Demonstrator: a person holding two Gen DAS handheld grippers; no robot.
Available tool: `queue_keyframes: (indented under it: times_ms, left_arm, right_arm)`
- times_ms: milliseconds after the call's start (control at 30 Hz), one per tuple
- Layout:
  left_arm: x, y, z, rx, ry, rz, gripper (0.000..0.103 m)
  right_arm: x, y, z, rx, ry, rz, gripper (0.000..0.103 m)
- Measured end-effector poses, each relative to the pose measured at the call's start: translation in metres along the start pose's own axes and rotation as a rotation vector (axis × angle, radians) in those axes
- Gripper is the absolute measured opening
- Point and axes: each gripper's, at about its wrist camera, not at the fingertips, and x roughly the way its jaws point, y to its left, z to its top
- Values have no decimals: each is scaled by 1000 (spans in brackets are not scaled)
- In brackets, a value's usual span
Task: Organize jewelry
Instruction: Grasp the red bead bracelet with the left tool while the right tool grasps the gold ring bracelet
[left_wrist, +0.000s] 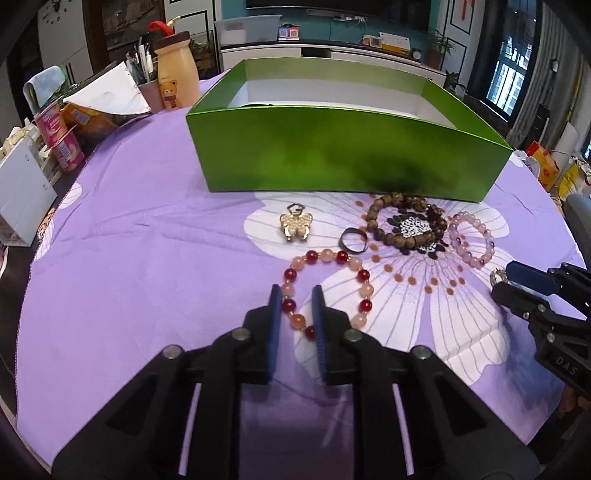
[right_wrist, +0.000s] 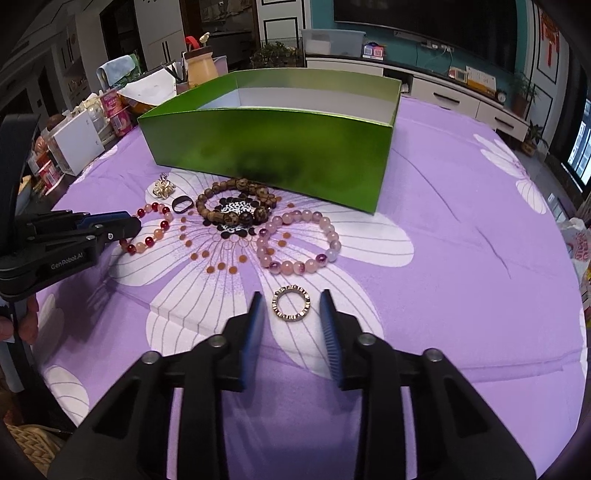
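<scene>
Green box is set at the far side of the purple cloth, open top up. All jewelry is laid loose on the cloth in front of its near wall; none can be made out inside the box.

Left gripper: jaws are held narrowly apart and are set astride the near-left arc of the red-and-peach bracelet. Beads are seen between the two blue pads; whether the pads touch them cannot be told. The loop lies flat, its open centre ahead and right of the jaws. In the right wrist view the same gripper is seen side-on at the bracelet's left edge.

Right gripper: jaws are held wider, nothing gripped. The gold ring lies flat on the cloth between the fingertips, nearer the right pad, apart from both. In the left view this gripper is seen with the ring at its tips.

Other pieces are well ahead: pink bracelet just beyond the ring, wooden bracelet near the box wall, black band, butterfly clip farthest left.

Judgement: each hand is nearest its own piece; the closing is likely next, then a lift forward over the box wall. The flat ring offers little to pinch.
</scene>
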Motion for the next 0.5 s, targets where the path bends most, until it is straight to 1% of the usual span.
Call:
queue_keyframes:
  times_ms: [33,67,133,300,500]
  left_arm:
    - [0,0,0,0,0,-1,11]
    - [0,-1,-1,0,-1,-1,10]
    - [0,-2,-1,-10,-4,-14,7]
    - [-6,6,-4,-55,-5,-54,7]
    - [-30,8,-1,-75,-61,-69,7]
  right_arm:
    - [0,1,0,-7,-2,-4,23]
    - [0,2,0,-16,-6,-7,21]
    - [0,3,-1,-18,-13,-9,21]
    - [-3,2,0,-1,-8,14,21]
    - [-16,7,6,-4,-42,25,21]
